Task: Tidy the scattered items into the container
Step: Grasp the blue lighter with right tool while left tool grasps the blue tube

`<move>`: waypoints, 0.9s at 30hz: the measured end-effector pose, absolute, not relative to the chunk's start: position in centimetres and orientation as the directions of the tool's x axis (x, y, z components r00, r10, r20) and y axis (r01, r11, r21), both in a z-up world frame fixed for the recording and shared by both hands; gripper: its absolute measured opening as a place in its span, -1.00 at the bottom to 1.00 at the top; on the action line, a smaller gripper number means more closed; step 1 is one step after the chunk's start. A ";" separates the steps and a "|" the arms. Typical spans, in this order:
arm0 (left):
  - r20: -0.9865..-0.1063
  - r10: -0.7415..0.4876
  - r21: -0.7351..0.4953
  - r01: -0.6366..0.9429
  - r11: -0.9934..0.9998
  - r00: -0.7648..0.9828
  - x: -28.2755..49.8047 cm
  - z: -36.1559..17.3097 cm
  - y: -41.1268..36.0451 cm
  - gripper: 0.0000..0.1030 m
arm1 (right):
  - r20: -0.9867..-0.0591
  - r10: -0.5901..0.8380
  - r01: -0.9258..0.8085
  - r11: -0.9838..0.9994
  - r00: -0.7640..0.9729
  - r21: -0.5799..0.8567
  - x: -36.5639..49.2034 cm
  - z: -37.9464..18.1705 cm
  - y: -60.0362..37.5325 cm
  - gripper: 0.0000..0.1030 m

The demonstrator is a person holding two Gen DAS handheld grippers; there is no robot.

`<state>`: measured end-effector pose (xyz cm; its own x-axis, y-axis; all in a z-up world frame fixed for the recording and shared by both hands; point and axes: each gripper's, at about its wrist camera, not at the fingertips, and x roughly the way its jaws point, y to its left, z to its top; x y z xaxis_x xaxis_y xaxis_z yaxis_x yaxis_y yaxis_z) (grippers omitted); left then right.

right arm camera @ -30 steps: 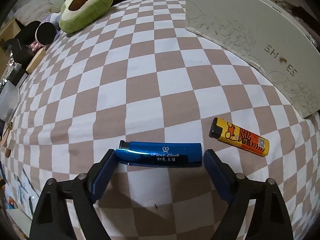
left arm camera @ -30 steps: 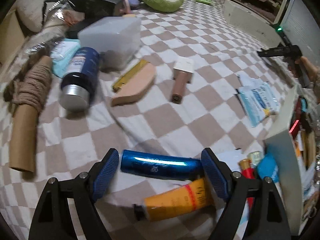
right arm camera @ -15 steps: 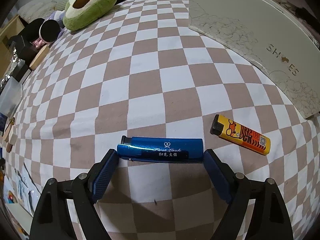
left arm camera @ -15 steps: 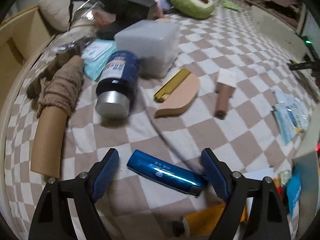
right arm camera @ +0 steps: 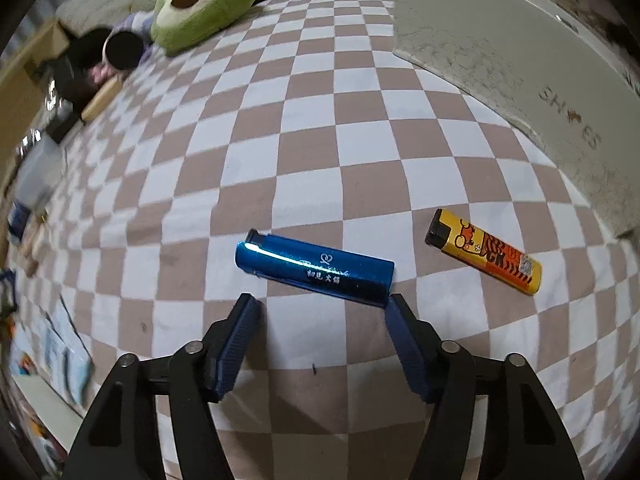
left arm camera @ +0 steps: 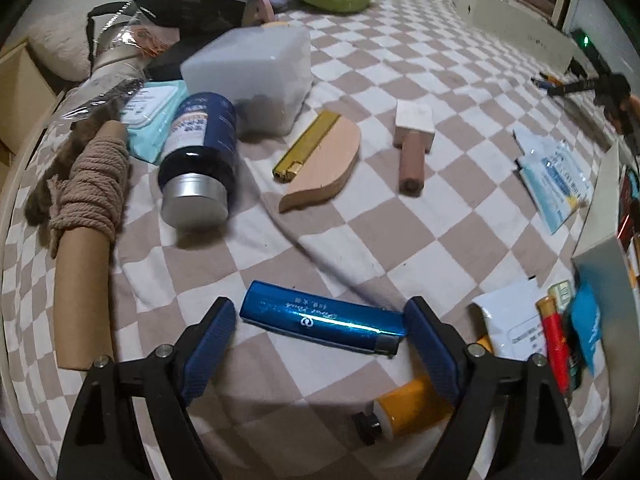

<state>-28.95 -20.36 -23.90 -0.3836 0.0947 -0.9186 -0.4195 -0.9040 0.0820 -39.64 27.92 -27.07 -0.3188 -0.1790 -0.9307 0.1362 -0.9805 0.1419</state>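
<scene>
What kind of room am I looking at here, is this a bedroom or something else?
Most likely a bedroom: everything lies on a bed covered by a checkered bedsheet, with an avocado plush pillow near the far edge and a fuzzy cushion at one side. Household clutter such as lighters and bottles is scattered on it.

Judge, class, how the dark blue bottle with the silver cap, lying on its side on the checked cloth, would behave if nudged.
The blue bottle looks round-bodied and lies on its side, so it would probably roll sideways. The checked cloth is soft and creased, likely slowing it. Its body looks rigid, so it should keep its shape.
</scene>
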 end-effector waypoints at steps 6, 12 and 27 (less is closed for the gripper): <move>-0.920 0.097 0.087 -0.440 -0.894 -0.380 -28.9 -24.1 -20.1 0.72 | -0.910 -0.255 0.062 -0.967 -0.327 0.249 -40.1 -26.8 29.2 0.68; -0.907 0.103 0.088 -0.424 -0.901 -0.408 -28.5 -24.2 -20.2 0.62 | -0.888 -0.281 -0.014 -0.952 -0.365 0.307 -41.0 -25.8 30.9 0.68; -0.873 -0.008 0.091 -0.148 -0.985 -0.487 -26.4 -24.2 -19.4 0.62 | -0.939 -0.141 -0.048 -0.985 -0.313 0.164 -41.7 -27.5 27.1 0.68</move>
<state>-26.38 -19.39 -24.24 -0.4871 -0.0078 -0.8733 -0.1475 -0.9849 0.0911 -41.74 27.15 -27.54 -0.3127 -0.1414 -0.9393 -0.0475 -0.9853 0.1641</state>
